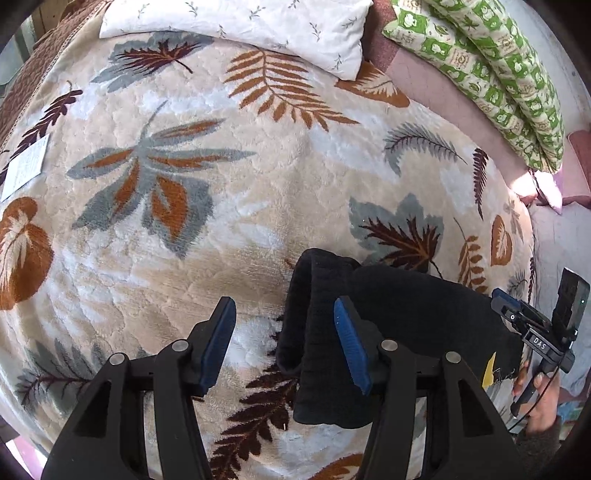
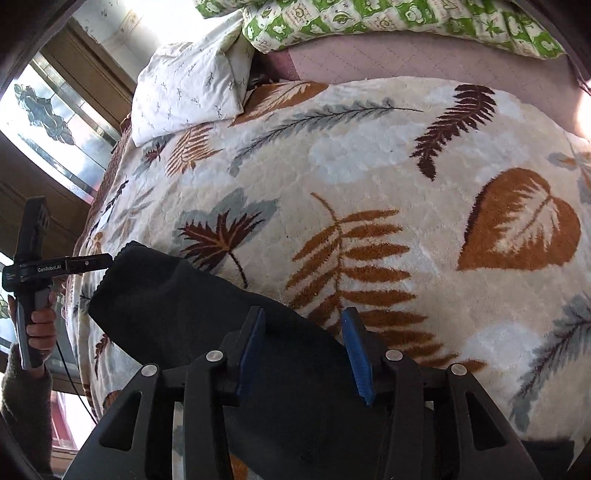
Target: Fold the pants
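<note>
The pants are seen as plain black. The blanket is patterned in cream with rust, grey-blue and dark maroon leaves. The pillow is printed white with small grey sprigs; the quilt is checked green and cream. Blue pads are shown on black grippers

1. Black pants: matt, soft knit-like cloth, faint ribbed texture.
2. Cream leaf-patterned fleece blanket: plush, fuzzy pile, slight sheen.
3. White sprig-printed pillow: smooth woven cloth, lightly crinkled.
4. Green-and-white patterned quilt: padded cotton-like cloth, matt.
5. Pink quilted bed cover: matt stitched cloth.
6. Left gripper: matt black plastic arms, shiny metal rivets, jaws lined with ridged blue rubbery pads.
7. Right gripper: same finish.
8. Grey-brown fuzzy knit sleeve: rough.
</note>
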Motion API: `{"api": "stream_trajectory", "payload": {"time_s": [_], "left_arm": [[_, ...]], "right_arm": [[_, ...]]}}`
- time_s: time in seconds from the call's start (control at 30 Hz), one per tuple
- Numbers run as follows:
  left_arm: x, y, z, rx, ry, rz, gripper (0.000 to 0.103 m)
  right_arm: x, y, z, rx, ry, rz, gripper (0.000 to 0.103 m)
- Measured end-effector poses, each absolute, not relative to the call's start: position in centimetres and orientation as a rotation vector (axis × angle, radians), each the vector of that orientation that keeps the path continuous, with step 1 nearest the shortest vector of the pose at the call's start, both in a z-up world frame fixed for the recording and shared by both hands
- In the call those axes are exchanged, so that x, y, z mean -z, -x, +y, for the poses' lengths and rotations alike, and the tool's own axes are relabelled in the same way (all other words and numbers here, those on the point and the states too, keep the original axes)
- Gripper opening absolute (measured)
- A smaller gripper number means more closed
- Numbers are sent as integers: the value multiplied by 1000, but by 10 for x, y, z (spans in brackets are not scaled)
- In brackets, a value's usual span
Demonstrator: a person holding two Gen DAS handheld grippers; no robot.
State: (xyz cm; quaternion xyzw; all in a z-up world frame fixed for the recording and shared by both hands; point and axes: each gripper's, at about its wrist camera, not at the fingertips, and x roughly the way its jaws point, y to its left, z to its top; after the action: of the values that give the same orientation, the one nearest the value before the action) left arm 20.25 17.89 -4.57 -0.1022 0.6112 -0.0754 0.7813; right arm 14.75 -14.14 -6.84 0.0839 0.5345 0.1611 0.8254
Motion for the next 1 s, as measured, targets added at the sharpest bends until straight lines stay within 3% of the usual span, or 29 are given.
{"api": "stream_trajectory", "payload": {"time_s": [0.2,0.27,0.33,0.37,0.43,0.53,0.8,1.0], "left_arm": [[61,-208,157,216,186,1357,54],[64,-206,149,252,183,1370,54],[66,-201,143,293,194,1373,54],[65,-198,141,294,193,1365,54],[63,-194,138,282,188,1342,41],[58,-190,138,244,165,1304,24],[23,-187,136,181,81,1152,23],[56,-180,127,137,-80,1188,23]], "right_arm": [[81,-150,-129,-381,-119,1210,50],[80,-147,-124,-382,-81,1196,42],[78,-146,-122,-388,-71,1192,20],[78,-145,-120,-374,-44,1191,15],[78,-144,-116,-368,0,1185,10],[72,-139,-113,-343,58,1143,6],[47,-134,-118,-280,95,1027,4],[70,-140,-128,-239,61,1067,2]]}}
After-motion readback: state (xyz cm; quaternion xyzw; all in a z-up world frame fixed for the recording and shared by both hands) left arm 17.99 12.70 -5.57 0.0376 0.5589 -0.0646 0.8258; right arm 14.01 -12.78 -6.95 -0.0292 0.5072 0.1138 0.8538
